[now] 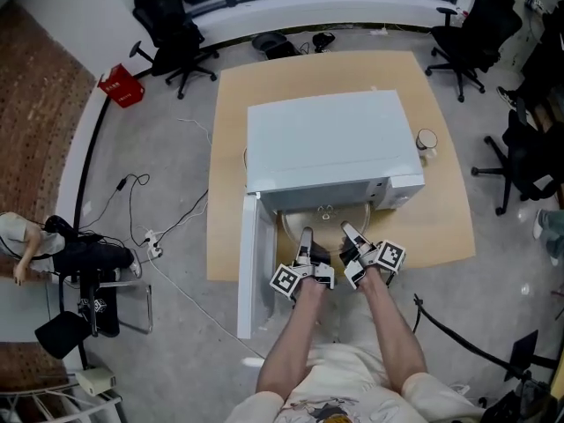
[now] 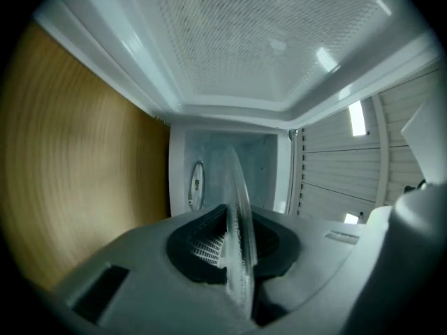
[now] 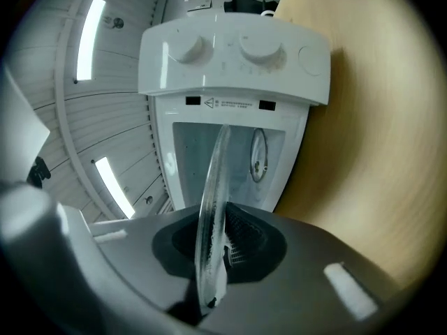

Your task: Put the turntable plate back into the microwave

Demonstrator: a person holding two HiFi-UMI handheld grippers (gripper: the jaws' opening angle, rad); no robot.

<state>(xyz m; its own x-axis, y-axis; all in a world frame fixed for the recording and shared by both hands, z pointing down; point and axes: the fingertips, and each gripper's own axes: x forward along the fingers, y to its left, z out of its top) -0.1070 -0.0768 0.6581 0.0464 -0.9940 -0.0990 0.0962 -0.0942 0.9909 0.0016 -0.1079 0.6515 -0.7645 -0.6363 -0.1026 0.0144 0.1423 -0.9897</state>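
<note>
The clear glass turntable plate (image 1: 325, 221) hangs at the mouth of the open white microwave (image 1: 330, 148), held level by its near rim. My left gripper (image 1: 306, 237) and my right gripper (image 1: 352, 234) are each shut on that rim, side by side. In the left gripper view the plate (image 2: 237, 208) runs edge-on between the dark pads of the left gripper (image 2: 235, 253), with the cavity (image 2: 227, 159) behind it. The right gripper view shows the same plate (image 3: 213, 201) clamped in the right gripper (image 3: 215, 257), below the control knobs (image 3: 258, 47). A small round hub (image 3: 258, 155) sits on the cavity floor.
The microwave door (image 1: 248, 271) stands swung open at the left, past the front edge of the wooden table (image 1: 441, 218). A mug (image 1: 426, 140) stands right of the microwave. Office chairs (image 1: 476, 25), a red box (image 1: 122, 85) and floor cables surround the table.
</note>
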